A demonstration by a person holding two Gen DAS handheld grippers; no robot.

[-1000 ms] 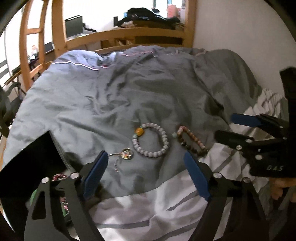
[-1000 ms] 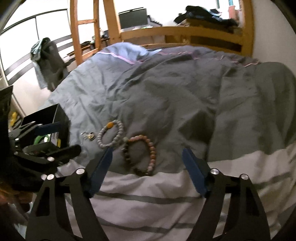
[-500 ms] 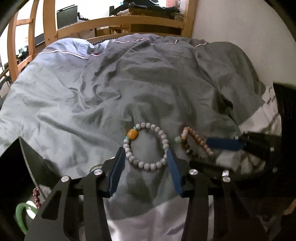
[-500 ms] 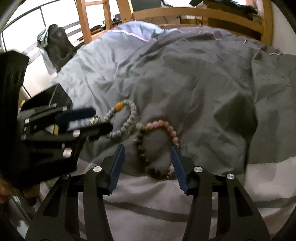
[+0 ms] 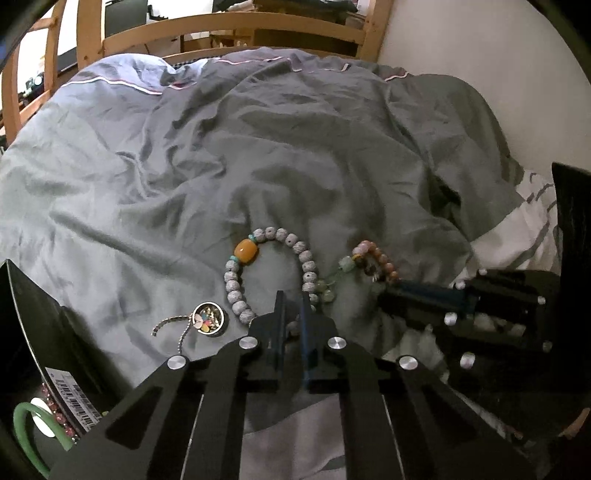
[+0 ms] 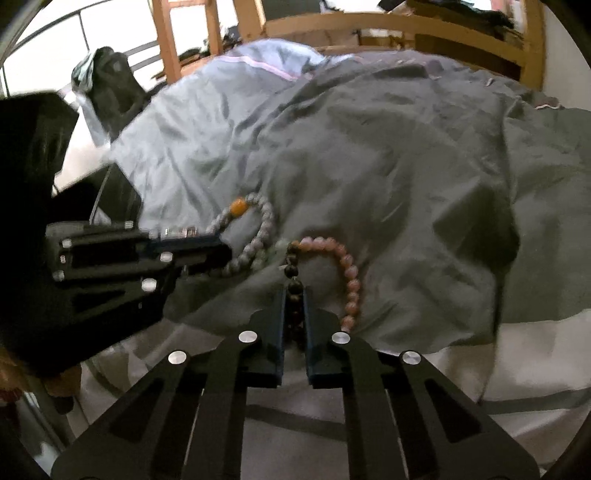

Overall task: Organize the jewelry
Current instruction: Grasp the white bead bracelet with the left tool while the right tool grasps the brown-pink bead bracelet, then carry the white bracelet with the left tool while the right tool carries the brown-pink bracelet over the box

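A grey bead bracelet [image 5: 236, 284] with one orange bead lies on the grey duvet [image 5: 295, 155]. My left gripper [image 5: 291, 306] is shut on its near side. To its right lies a pink and dark bead bracelet [image 6: 347, 269], and my right gripper [image 6: 294, 299] is shut on its dark beads. In the left wrist view the right gripper [image 5: 399, 291] comes in from the right, over the pink bracelet [image 5: 373, 254]. A round pendant on a short chain [image 5: 208, 319] rests left of the grey bracelet. The grey bracelet [image 6: 258, 229] also shows in the right wrist view beside the left gripper [image 6: 221, 251].
A black box [image 5: 33, 350] stands at the lower left with a green bangle [image 5: 26, 424] and pink beads inside. White striped sheet [image 6: 369, 406] lies under both grippers. A wooden bed rail [image 5: 221, 29] runs along the far side, with a white wall [image 5: 480, 74] on the right.
Both grippers came down onto the bracelets and their jaws went from wide open to shut, the left on the grey bracelet, the right on the pink and dark one.
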